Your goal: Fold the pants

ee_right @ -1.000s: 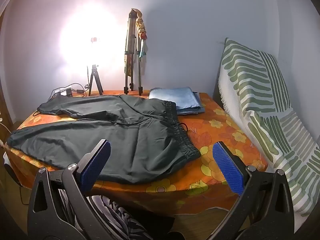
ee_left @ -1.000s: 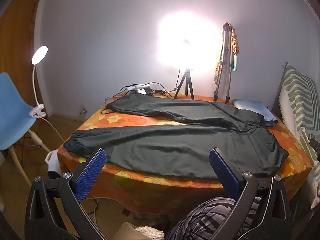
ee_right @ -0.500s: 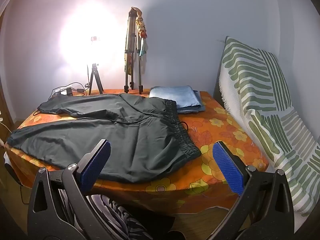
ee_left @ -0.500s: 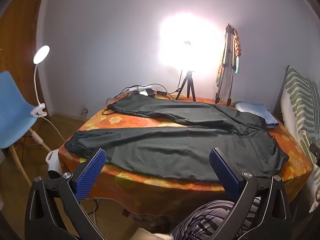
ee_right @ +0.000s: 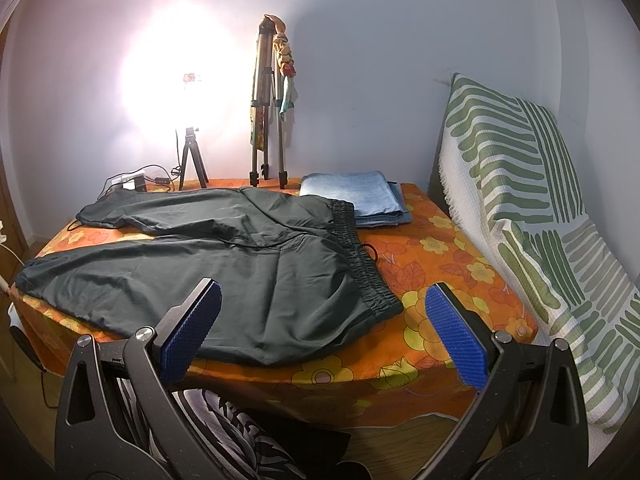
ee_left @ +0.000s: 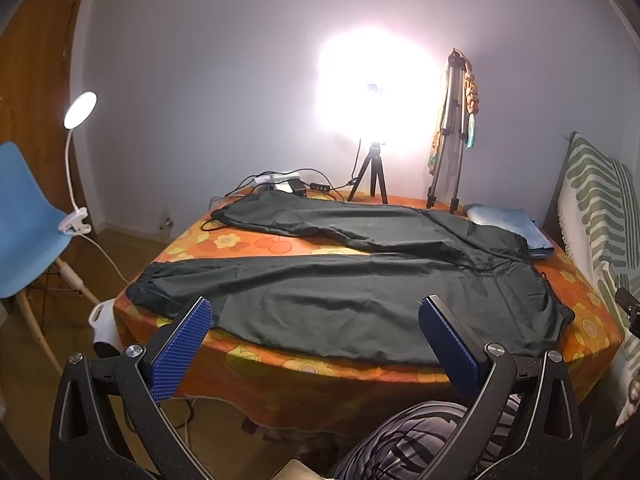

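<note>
Dark green pants (ee_left: 360, 292) lie spread flat on a table under an orange floral tablecloth (ee_right: 448, 276), long axis running left to right, 2 legs splayed in a V, elastic waistband (ee_right: 362, 256) at the right end and cuffs at the left. Both tools hang short of the table's near edge, touching nothing. The right gripper (ee_right: 322, 330), fingers wide apart, sits nearer the waistband; the left gripper (ee_left: 314, 346), equally spread, faces the near leg. Glare from the ring light (ee_left: 372, 92) washes out the wall behind, and the near leg's hem drops out of sight over the table edge.
</note>
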Demonstrator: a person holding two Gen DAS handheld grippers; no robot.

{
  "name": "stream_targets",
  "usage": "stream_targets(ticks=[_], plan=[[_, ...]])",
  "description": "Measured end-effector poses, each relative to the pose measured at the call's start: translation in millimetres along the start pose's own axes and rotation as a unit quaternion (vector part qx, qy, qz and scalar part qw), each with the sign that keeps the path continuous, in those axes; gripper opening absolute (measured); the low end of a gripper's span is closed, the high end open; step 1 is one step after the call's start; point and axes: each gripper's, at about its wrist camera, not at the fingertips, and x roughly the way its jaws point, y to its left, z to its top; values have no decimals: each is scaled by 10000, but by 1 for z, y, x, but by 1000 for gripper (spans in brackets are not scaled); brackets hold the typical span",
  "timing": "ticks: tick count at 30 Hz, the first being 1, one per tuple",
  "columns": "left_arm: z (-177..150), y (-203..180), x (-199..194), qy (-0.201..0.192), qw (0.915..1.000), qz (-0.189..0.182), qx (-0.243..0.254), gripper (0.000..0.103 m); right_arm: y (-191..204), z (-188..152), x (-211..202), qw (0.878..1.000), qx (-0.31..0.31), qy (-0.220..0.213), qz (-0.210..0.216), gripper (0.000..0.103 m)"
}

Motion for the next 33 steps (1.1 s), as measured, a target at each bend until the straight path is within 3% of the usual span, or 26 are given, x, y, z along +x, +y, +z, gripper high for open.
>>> stream_targets(ticks=[33], plan=[[2,0,-1,-16,10000,3,-6,103,0,-1,0,10000,-1,3,2,103]])
